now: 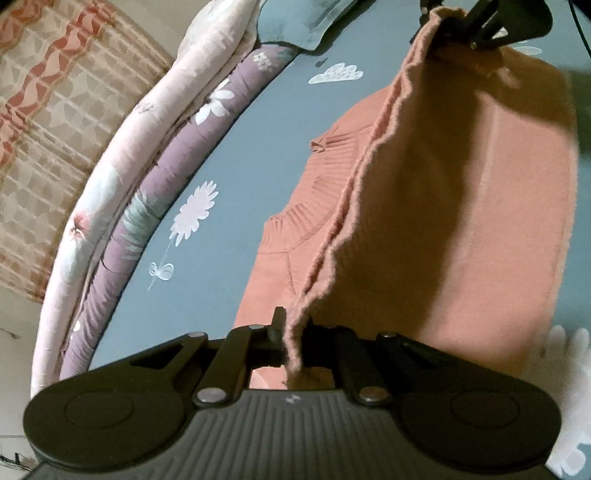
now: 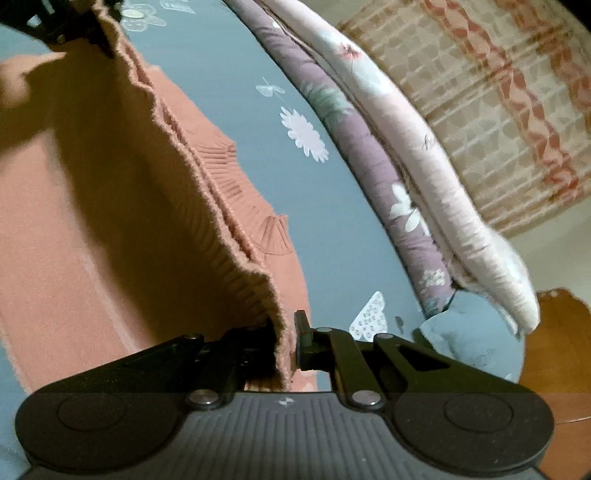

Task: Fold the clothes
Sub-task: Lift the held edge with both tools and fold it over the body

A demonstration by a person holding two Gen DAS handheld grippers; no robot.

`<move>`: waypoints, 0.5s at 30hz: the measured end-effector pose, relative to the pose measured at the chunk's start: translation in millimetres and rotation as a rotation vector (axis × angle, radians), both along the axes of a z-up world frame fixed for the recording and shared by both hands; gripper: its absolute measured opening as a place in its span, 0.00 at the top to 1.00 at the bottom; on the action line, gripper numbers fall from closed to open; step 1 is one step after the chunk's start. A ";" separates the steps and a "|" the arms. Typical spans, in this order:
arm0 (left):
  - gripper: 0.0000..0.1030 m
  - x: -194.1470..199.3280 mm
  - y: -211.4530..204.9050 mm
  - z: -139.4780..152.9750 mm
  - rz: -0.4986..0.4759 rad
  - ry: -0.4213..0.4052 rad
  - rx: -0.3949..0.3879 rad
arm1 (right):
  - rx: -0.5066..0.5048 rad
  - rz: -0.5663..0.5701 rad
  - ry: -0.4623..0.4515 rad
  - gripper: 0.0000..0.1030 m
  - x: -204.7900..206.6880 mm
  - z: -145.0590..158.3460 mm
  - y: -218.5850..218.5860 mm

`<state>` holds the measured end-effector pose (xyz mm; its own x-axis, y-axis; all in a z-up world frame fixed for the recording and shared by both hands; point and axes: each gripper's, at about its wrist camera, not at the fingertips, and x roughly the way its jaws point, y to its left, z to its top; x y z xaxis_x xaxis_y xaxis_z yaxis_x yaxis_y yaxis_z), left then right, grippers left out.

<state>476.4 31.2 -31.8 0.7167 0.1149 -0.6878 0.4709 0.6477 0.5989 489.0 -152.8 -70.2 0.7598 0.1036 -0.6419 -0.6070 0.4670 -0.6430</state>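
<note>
A salmon-pink knitted sweater (image 1: 461,206) lies on the blue flowered bed sheet (image 1: 251,155), with one edge lifted and stretched between both grippers. My left gripper (image 1: 293,343) is shut on a corner of that raised edge. At the top of the left wrist view the right gripper (image 1: 469,29) pinches the edge's other end. In the right wrist view my right gripper (image 2: 286,343) is shut on the sweater (image 2: 110,206), and the left gripper (image 2: 88,33) shows at the top left, clamped on the same edge. The lifted flap hangs over the ribbed part lying flat beneath.
A rolled purple and pale pink floral quilt (image 1: 147,177) runs along the bed's far side, also seen as the quilt (image 2: 406,177). Beyond it is a beige and red patterned cover (image 1: 55,110). A wooden surface (image 2: 561,332) shows at the right.
</note>
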 end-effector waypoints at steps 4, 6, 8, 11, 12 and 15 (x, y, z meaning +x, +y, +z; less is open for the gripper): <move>0.95 18.9 4.1 -11.2 0.017 0.036 -0.017 | -0.002 -0.019 0.044 0.89 23.4 -17.7 5.4; 0.95 25.8 6.1 -18.7 0.025 0.054 -0.025 | -0.010 -0.023 0.060 0.89 30.4 -27.6 8.7; 0.89 31.1 7.2 -26.5 0.035 0.070 -0.025 | -0.014 -0.028 0.074 0.89 35.1 -35.7 10.9; 0.87 39.8 10.3 -33.5 0.054 0.083 -0.045 | -0.002 -0.041 0.063 0.84 39.8 -43.8 11.8; 0.87 43.5 12.3 -33.5 0.066 0.086 -0.064 | 0.006 -0.046 0.050 0.74 40.1 -44.7 11.4; 0.77 50.7 16.2 -29.0 0.094 0.077 -0.103 | 0.014 -0.048 -0.004 0.51 40.1 -42.2 8.3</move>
